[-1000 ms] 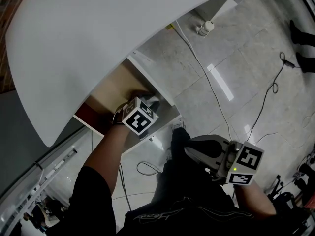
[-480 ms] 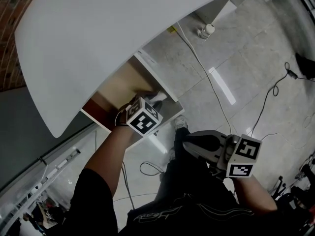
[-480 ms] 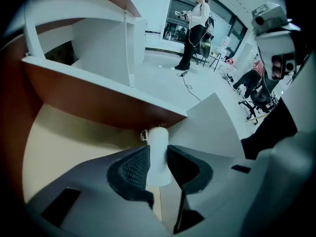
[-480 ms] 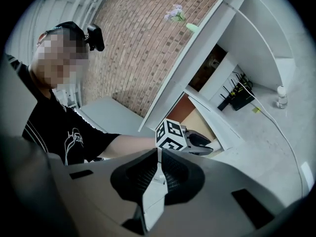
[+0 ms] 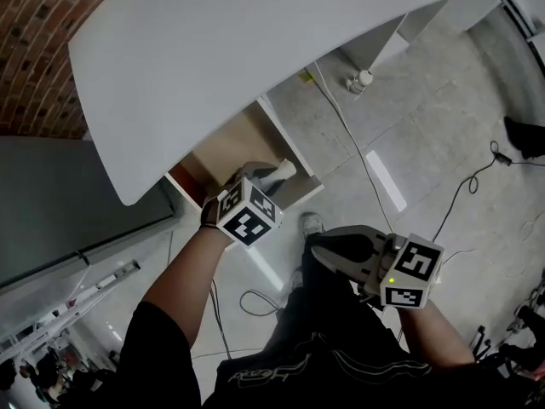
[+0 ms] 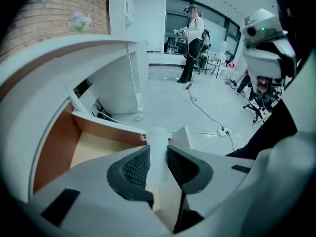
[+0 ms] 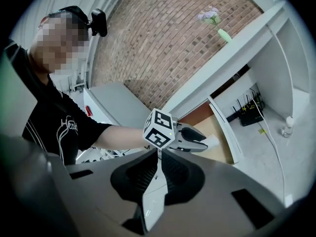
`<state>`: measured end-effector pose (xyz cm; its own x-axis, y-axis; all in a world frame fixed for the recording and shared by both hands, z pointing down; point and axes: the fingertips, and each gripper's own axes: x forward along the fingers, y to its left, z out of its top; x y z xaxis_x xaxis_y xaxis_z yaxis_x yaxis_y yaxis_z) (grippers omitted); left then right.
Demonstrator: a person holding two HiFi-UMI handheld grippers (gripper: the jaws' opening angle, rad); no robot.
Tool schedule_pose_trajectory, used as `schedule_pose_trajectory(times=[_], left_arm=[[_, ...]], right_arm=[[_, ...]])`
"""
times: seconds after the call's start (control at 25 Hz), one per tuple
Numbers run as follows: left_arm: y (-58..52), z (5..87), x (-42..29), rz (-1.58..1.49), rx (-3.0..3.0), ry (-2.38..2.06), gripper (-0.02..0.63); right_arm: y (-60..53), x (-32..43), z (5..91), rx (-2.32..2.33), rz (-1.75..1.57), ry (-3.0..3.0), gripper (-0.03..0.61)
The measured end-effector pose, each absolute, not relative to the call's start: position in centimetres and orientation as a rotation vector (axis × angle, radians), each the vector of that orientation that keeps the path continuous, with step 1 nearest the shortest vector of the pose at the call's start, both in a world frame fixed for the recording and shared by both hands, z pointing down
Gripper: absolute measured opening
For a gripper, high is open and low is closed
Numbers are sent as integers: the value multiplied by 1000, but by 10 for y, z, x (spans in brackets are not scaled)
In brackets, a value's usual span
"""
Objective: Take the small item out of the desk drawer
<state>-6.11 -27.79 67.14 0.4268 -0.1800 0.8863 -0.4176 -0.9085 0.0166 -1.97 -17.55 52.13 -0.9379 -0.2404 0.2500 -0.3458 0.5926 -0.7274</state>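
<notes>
The drawer (image 5: 223, 149) stands pulled out from under the white desk (image 5: 255, 49), and its wooden floor shows bare. My left gripper (image 5: 268, 179) hovers over the drawer's front corner, shut on a small white cylinder (image 5: 286, 169) that sticks out past the fingertips. In the left gripper view the cylinder (image 6: 157, 139) is pinched upright between the ribbed pads of the left gripper (image 6: 158, 157), above the drawer (image 6: 94, 149). My right gripper (image 5: 322, 250) hangs lower right, off the desk, shut and empty. The right gripper view shows the right gripper (image 7: 159, 162) facing the left one (image 7: 190, 139).
A cable (image 5: 353, 147) runs across the tiled floor to a small bottle (image 5: 362, 81) by the desk leg. A router (image 7: 252, 113) sits under the desk, a flower vase (image 7: 217, 26) on top. A person (image 6: 191, 41) stands far off among office chairs (image 6: 259, 105).
The left gripper has come up and back out of the drawer with the white cylinder in its jaws. The head view has swung, so the brick wall now shows. The right gripper has barely moved.
</notes>
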Motion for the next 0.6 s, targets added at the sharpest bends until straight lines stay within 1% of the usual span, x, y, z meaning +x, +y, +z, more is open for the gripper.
schedule_pose_trajectory(times=[0.16, 0.24, 0.6], left_arm=[[-260, 607, -65, 1334, 2471, -640, 127], [-246, 576, -68, 1258, 2484, -699, 127], [-139, 440, -94, 1040, 2525, -780, 127]], right_arm=[[-163, -26, 470, 462, 1261, -2775, 57], [-154, -29, 448, 453, 1202, -2811, 57], [-91, -47, 346, 475, 1026, -2892, 57]])
